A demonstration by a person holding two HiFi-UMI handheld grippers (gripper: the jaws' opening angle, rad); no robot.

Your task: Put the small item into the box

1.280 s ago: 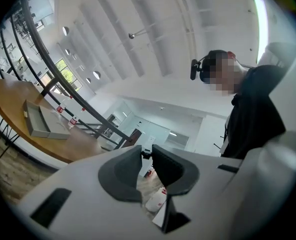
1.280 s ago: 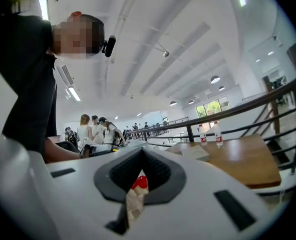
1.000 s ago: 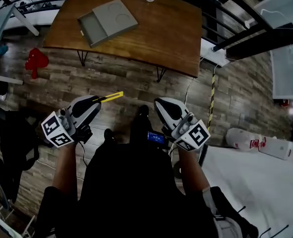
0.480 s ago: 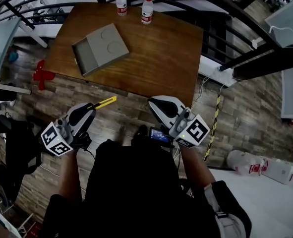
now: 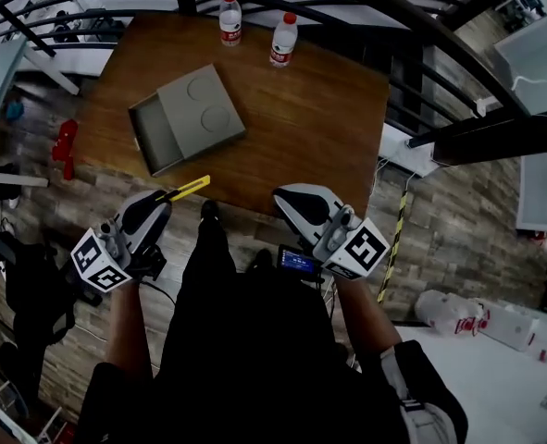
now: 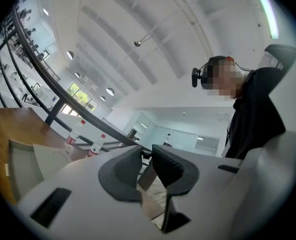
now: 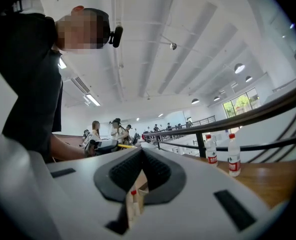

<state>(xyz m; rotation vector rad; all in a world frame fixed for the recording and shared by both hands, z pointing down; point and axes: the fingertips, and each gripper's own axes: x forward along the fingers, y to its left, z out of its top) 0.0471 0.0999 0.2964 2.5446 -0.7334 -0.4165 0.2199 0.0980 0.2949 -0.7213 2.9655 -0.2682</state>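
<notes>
A flat grey box (image 5: 188, 117) lies on the wooden table (image 5: 319, 109), its drawer pulled out toward the left. My left gripper (image 5: 167, 197) hangs just off the table's near edge, shut on a thin yellow item (image 5: 191, 189) that sticks out past its tips toward the box. In the left gripper view the jaws (image 6: 146, 151) stand close together and the yellow item is hidden; the box (image 6: 32, 164) shows at the lower left. My right gripper (image 5: 278, 195) is held at the near edge too, shut with nothing in it (image 7: 141, 151).
Two water bottles (image 5: 229, 17) (image 5: 282, 37) stand at the table's far edge. Dark railings cross above the table. A red object (image 5: 65, 146) lies on the floor at the left, and a yellow-black striped strip (image 5: 391, 239) runs along the floor at the right.
The table and box have come closer in the head view. Both grippers now sit at the table's near edge, with the yellow item still in the left one.
</notes>
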